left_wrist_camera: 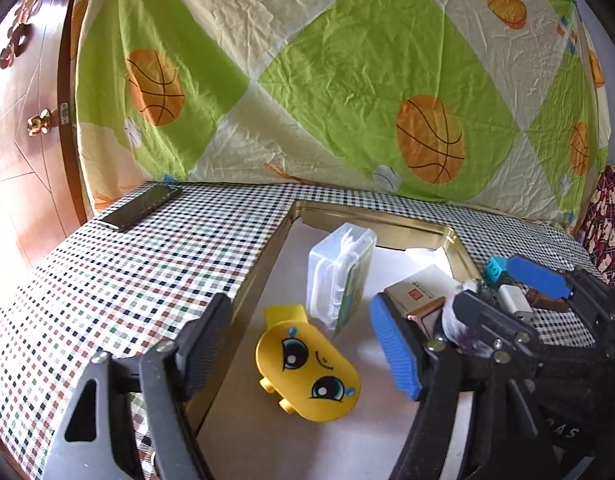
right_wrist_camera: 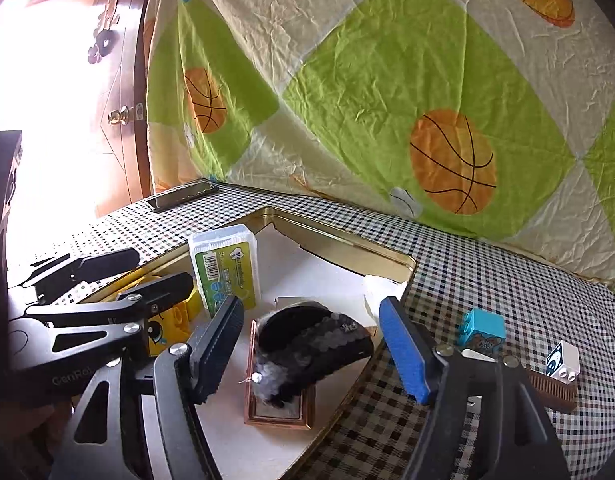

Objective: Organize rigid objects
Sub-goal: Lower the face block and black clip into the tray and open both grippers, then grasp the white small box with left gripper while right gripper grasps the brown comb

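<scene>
- Checked tablecloth [left_wrist_camera: 127, 272] covers the table; a shallow gold tray [left_wrist_camera: 387, 232] with a white floor sits on it.
- Left gripper [left_wrist_camera: 299, 344] hangs over the near left part of the tray, jaws spread wide, nothing pinched.
- Yellow face toy [left_wrist_camera: 307, 368] lies flat on the tray floor right between the left gripper's fingers, pads not touching it; yellow studs show at its lower edge.
- Clear plastic box [left_wrist_camera: 339, 276] with a green label stands on edge in the tray just behind the yellow toy; label side faces the right wrist view [right_wrist_camera: 223, 272].
- Right gripper [right_wrist_camera: 311, 352] also hangs over the tray, jaws spread, empty; blue pad [right_wrist_camera: 403, 348] on one finger, black pad on the other.
- Dark fuzzy pouch [right_wrist_camera: 307, 344] lies in the tray between the right gripper's fingers, resting on a copper-rimmed box [right_wrist_camera: 279, 416]; no contact with the pads.
- Outside the tray on the cloth, to its right: teal block [right_wrist_camera: 483, 328], white block [right_wrist_camera: 563, 364] with a face print, brown comb [right_wrist_camera: 555, 392] just beside the white block.
- Dark phone [left_wrist_camera: 141, 206] lies flat at the far left edge of the table, well apart from the tray.
- Basketball-print sheet [left_wrist_camera: 347, 80] hangs behind the table; wooden door [left_wrist_camera: 23, 140] with a brass knob at left.
</scene>
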Motion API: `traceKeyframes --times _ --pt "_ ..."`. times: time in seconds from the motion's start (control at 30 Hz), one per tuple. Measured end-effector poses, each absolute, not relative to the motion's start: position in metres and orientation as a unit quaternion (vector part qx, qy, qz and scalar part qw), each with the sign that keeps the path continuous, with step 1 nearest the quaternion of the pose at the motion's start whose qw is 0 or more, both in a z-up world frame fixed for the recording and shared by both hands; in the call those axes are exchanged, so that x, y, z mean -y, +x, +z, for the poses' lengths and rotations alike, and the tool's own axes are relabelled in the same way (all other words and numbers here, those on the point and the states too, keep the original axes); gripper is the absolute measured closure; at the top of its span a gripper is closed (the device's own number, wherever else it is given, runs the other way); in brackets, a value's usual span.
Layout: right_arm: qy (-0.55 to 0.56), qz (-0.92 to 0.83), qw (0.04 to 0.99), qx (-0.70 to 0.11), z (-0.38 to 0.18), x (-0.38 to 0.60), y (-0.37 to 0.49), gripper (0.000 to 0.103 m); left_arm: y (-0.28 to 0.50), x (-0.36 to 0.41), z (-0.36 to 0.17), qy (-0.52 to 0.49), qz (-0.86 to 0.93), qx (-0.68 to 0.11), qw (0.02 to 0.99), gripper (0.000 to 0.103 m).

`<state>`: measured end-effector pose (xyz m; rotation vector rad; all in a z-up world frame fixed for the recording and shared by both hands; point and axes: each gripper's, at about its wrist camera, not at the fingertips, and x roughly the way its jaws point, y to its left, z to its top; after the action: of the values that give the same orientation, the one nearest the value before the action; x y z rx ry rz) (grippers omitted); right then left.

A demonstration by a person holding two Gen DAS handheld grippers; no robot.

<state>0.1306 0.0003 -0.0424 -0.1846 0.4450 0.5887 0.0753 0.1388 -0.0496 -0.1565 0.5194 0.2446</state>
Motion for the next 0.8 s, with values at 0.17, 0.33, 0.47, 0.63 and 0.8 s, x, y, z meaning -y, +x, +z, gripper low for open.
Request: traceKeyframes --times 0.17,0.33,0.47,0.63,0.8 --pt "-0.087 0.274 0.938 -0.196 -0.036 0.031 0.112 0.024 0.057 -0.134 -0.041 -0.093 0.112 -0.216 0.965 0.001" --pt "-0.078 0.232 0.951 -0.187 -0.031 0.088 0.103 0.022 0.055 -0.097 -0.030 -0.072 0.074 -0.198 0.975 0.001" --pt "-0.059 0.176 0.964 -0.192 -0.030 0.144 0.113 0.022 0.065 -0.051 -0.028 -0.036 0.029 -0.201 0.978 0.001" --pt "-0.003 0.110 0.971 -0.214 -0.033 0.208 0.136 0.022 0.085 0.002 -0.031 0.002 -0.022 -0.222 0.975 0.001" --pt "0.004 0.086 0.964 -0.251 -0.040 0.230 0.164 0.022 0.113 0.044 -0.032 0.028 -0.053 -0.258 0.964 0.001"
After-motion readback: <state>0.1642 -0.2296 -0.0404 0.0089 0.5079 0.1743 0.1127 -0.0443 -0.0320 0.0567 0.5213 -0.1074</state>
